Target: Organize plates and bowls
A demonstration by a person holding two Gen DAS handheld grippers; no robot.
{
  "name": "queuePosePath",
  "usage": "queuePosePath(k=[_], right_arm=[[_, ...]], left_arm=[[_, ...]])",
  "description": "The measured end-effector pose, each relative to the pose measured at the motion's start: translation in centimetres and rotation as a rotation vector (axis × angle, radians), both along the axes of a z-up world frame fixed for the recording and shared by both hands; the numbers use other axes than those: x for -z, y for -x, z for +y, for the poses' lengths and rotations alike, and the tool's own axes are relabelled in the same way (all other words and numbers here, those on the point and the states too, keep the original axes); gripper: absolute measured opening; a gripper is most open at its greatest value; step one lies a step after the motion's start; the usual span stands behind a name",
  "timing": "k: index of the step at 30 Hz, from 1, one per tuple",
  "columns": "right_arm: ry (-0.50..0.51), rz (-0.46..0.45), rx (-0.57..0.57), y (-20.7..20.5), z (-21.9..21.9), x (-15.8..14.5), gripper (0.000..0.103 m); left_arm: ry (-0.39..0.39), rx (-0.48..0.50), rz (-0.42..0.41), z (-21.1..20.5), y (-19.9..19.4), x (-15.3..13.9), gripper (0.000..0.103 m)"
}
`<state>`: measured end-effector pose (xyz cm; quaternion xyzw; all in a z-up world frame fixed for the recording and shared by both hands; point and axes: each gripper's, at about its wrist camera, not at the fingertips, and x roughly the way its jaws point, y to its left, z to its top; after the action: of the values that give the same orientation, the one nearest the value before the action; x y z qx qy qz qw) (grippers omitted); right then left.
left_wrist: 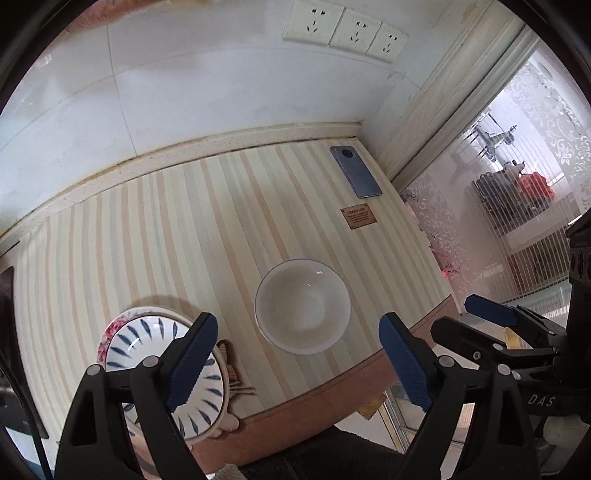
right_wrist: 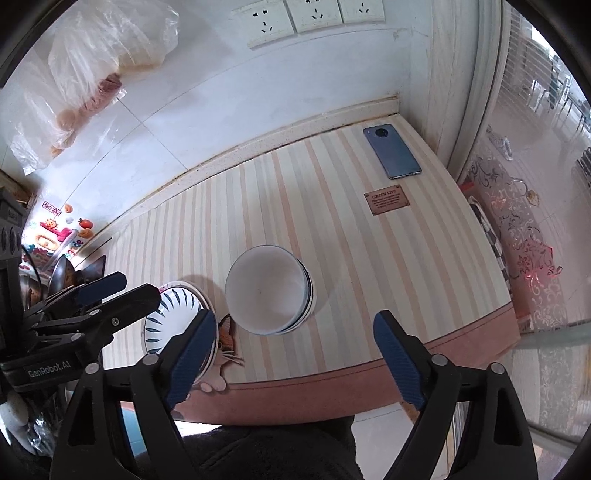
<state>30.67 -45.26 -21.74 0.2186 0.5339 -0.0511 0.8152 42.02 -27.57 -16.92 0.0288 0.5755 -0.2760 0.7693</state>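
Note:
A plain white bowl (left_wrist: 303, 306) stands near the front edge of the striped table; in the right wrist view it shows as a stack of white bowls (right_wrist: 267, 290). To its left a blue-leaf patterned plate (left_wrist: 162, 362) lies on a floral-rimmed plate (left_wrist: 116, 326); it also shows in the right wrist view (right_wrist: 173, 317). My left gripper (left_wrist: 299, 365) is open and empty, above the table's front edge, its left finger over the patterned plate. My right gripper (right_wrist: 295, 362) is open and empty, just in front of the white bowls.
A phone (left_wrist: 355, 171) lies at the table's far right corner, with a small brown label (left_wrist: 358, 218) nearby. A wall with sockets (left_wrist: 345, 27) backs the table. A plastic bag (right_wrist: 96, 66) hangs at the left. A glass door (left_wrist: 517, 206) stands at the right.

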Motion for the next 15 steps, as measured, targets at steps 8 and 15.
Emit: queuePosePath(k=[8,15], right_arm=[[-0.183,0.034,-0.024,-3.3,-1.6,6.9,0.092],[-0.390,0.116,-0.014,-6.4,-2.9,16.1,0.092]], left_arm=[[0.014,0.018,0.147,-1.5,-4.2,6.7,0.089],[-0.023,0.040,0.304,-3.2,-7.4,13.4,0.089]])
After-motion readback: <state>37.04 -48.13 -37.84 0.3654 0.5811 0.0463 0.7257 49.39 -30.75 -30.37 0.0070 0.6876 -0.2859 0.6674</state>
